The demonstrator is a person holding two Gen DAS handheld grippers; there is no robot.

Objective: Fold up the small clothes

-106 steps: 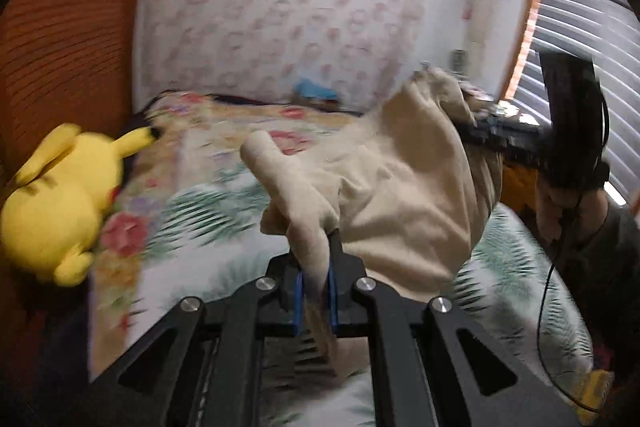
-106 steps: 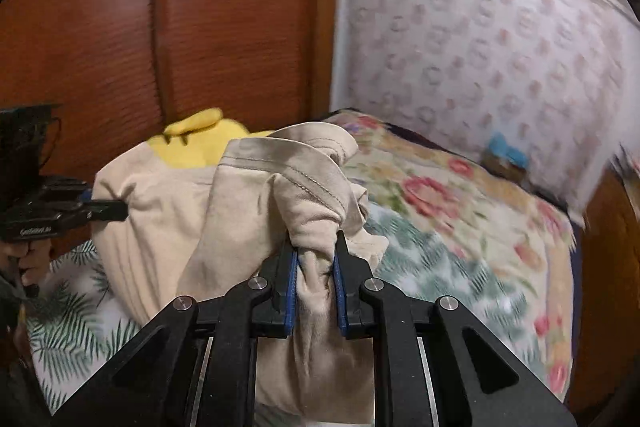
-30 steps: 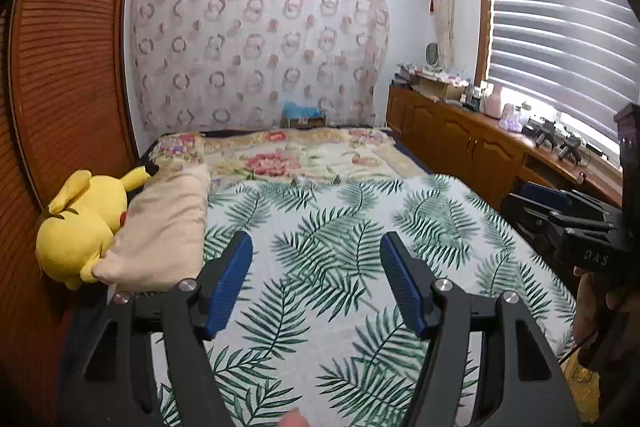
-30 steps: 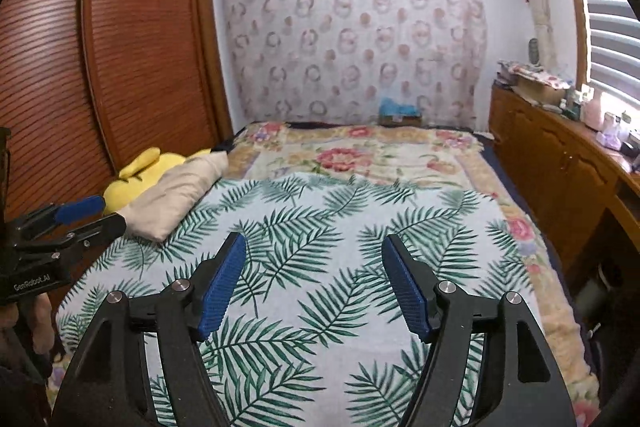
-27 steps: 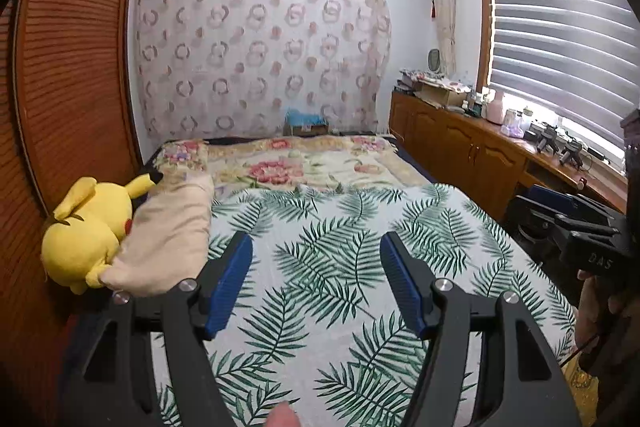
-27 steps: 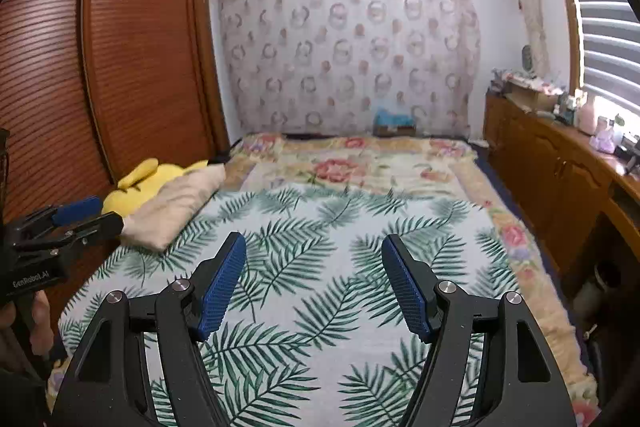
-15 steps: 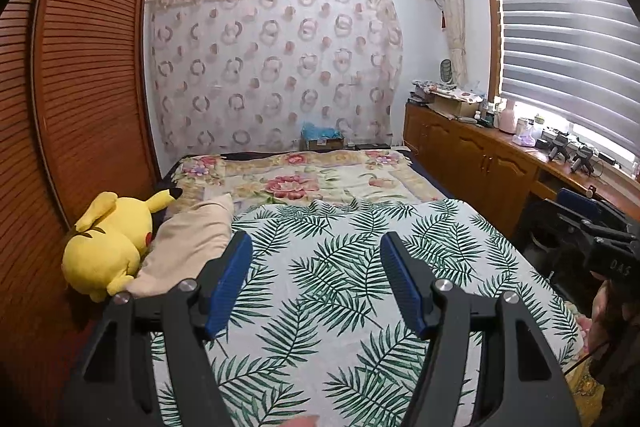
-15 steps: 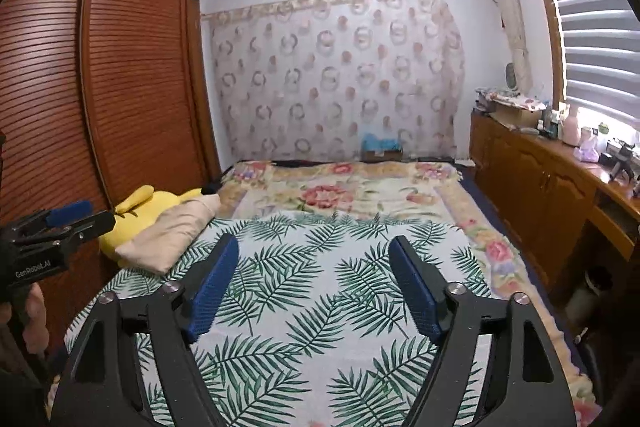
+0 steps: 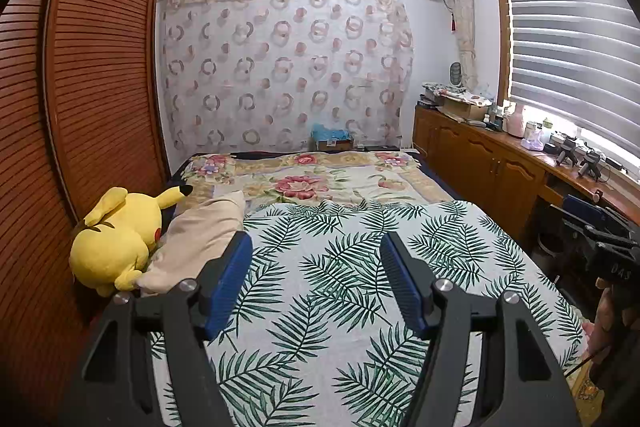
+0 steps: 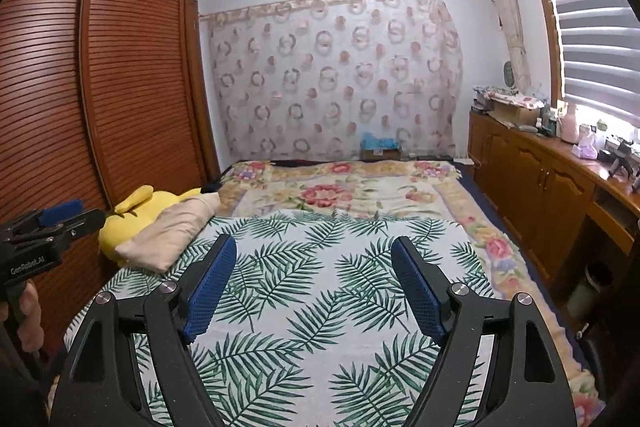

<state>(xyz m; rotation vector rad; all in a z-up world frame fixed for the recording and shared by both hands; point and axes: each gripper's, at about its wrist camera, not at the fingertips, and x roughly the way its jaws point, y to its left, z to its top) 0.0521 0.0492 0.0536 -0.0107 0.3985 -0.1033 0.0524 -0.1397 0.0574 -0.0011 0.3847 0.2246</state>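
Observation:
A folded beige garment lies at the left edge of the bed, leaning against a yellow plush toy. It also shows in the right wrist view. My left gripper is open and empty, held high above the palm-leaf bedspread, well back from the garment. My right gripper is open and empty too, above the same bedspread. Each gripper shows at the edge of the other's view: the right one and the left one.
A floral blanket covers the far half of the bed. A wooden louvred wardrobe stands along the left. A low wooden cabinet with clutter runs along the right under a blinded window. A curtain hangs behind.
Both grippers let go of the beige garment, which now lies folded beside the plush toy. Over the last second both grippers have risen and drawn back from the bed, staying open.

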